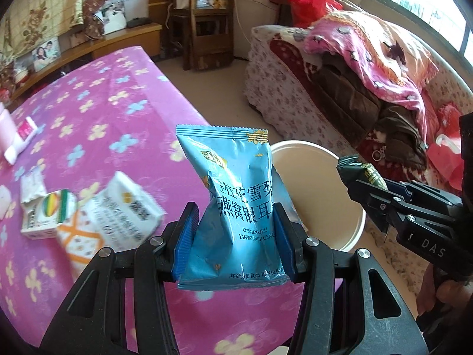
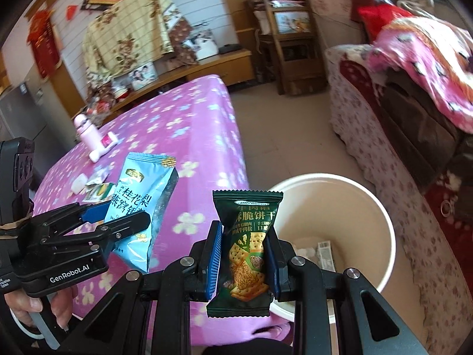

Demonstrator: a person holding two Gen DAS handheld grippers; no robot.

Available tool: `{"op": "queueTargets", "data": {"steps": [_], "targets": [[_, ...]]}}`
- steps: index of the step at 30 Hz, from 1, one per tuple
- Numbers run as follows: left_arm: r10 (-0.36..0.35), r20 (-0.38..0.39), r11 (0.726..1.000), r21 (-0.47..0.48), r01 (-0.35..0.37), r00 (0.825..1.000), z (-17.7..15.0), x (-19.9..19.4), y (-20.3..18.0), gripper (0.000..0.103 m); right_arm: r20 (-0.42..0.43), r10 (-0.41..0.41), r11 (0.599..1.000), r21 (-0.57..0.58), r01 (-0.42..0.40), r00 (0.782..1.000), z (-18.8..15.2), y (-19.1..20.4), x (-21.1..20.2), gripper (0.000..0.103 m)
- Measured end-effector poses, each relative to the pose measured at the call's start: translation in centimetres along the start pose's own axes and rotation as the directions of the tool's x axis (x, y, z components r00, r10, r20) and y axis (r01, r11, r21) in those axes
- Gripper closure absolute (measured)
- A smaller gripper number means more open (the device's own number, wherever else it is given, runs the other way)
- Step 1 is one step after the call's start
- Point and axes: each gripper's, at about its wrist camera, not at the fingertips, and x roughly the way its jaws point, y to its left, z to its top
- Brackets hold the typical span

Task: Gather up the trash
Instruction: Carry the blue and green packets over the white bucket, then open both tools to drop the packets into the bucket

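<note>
Two snack packets are in my grips beside the bed with its pink flowered sheet [image 1: 97,112]. The white bin [image 2: 381,224] stands on the floor at the bed's 3 o'clock side. My left hand-held gripper [image 1: 236,233] is clamped partway on the upright blue pear-soup packet [image 1: 236,195]. At its 3 o'clock, my right hand-held gripper [image 2: 244,254] pinches tight on the green cracker packet [image 2: 246,248], near the bin's rim.
</note>
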Motion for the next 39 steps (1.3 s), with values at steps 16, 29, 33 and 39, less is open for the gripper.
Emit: {"op": "queueTargets", "data": {"steps": [16, 29, 33, 39], "targets": [[-0.025, -0.056, 0.998, 0.048, 0.028, 0.998, 0.9, 4.1, -4.5, 0.055, -0.039, -0.044, 0.991, 0.125, 0.048, 0.998, -1.4, -5.9, 0.8, 0.077], [-0.058, -0.090, 0.996, 0.057, 0.063, 0.994, 0.9, 6.4, -5.8, 0.054, -0.075, -0.071, 0.980, 0.180, 0.084, 0.995, -2.1, -8.3, 2.2, 0.077], [-0.083, -0.103, 0.995, 0.041, 0.087, 0.991, 0.9, 6.9, -5.8, 0.051, -0.090, -0.095, 0.974, 0.200, 0.111, 0.991, -2.1, -9.1, 2.6, 0.065], [-0.124, -0.132, 0.992, -0.013, 0.124, 0.983, 0.8, 7.4, -5.4, 0.049, -0.093, -0.108, 0.964, 0.232, 0.127, 0.990, -2.4, -9.8, 2.6, 0.058]]}}
